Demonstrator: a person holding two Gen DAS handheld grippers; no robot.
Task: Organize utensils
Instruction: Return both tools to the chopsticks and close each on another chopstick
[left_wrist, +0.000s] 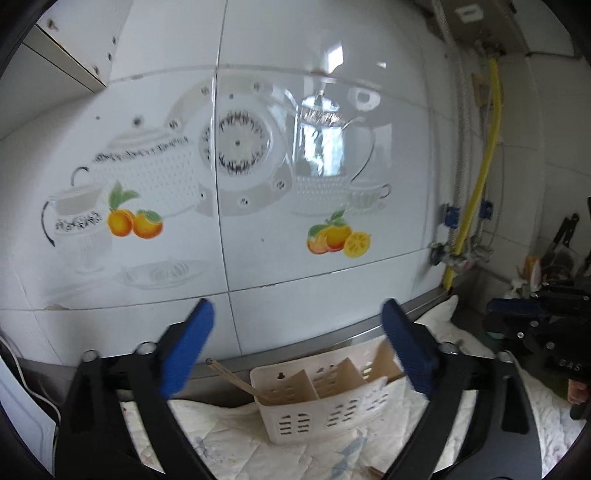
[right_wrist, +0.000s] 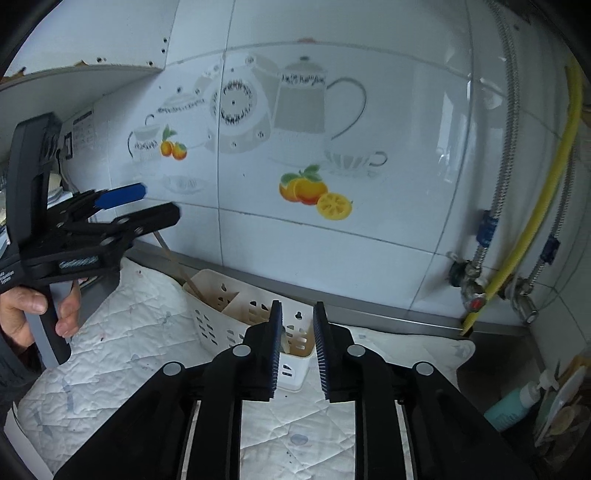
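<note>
A white slotted utensil basket (left_wrist: 321, 406) stands on the quilted cloth by the wall, divided into compartments. Thin wooden chopsticks (left_wrist: 236, 380) lean out of its left compartment, and a flat wooden piece (left_wrist: 384, 356) stands in the right one. My left gripper (left_wrist: 298, 310) hangs above and in front of the basket, jaws wide open and empty. In the right wrist view my right gripper (right_wrist: 298, 308) hovers over the near end of the basket (right_wrist: 221, 306), its blue pads a narrow gap apart with nothing pressed between them. The chopsticks (right_wrist: 177, 264) lean toward the left gripper (right_wrist: 159, 203), held by a hand (right_wrist: 33, 306).
A stained white quilted cloth (right_wrist: 140, 332) covers the counter. The tiled wall (left_wrist: 258, 266) rises right behind the basket. A yellow hose (right_wrist: 554, 206), metal pipes and valves (right_wrist: 476, 295) sit at the right corner, with a teal bottle (right_wrist: 506, 406) below. A cabinet (left_wrist: 74, 48) hangs upper left.
</note>
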